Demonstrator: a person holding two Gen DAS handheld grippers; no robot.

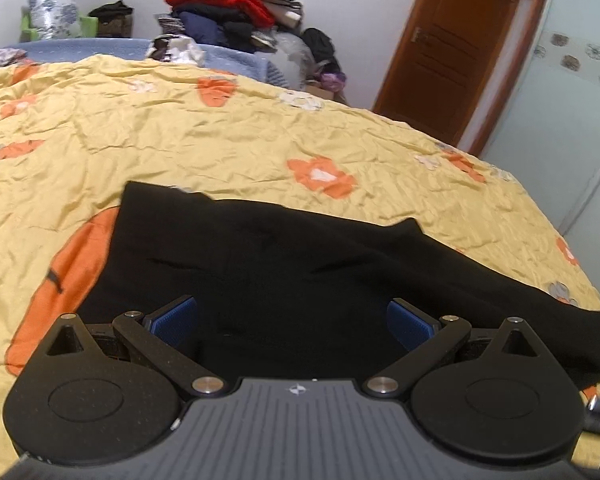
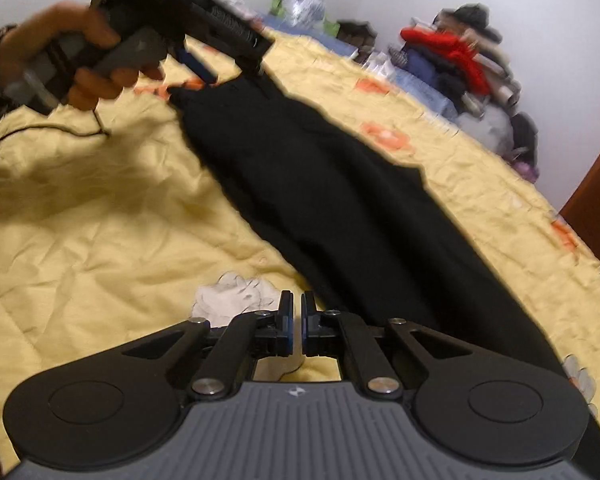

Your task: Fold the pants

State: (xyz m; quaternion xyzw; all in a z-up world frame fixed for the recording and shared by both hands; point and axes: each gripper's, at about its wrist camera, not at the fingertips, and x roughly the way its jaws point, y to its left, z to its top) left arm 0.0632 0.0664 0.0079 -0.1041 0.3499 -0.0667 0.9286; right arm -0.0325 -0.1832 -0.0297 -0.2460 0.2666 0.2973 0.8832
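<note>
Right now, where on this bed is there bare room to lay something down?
Bare yellow quilt lies between the black pants and the blue bedding beyond, and left of the pants in the right wrist view. The clothes pile at the far wall is crowded.

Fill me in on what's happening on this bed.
A person is folding black pants laid out long on a yellow quilt. The left tongs stand open over one end of the pants. The right tongs are shut near the other end, beside the pants' edge, with no cloth visibly between the pads. No fold shows yet.
</note>
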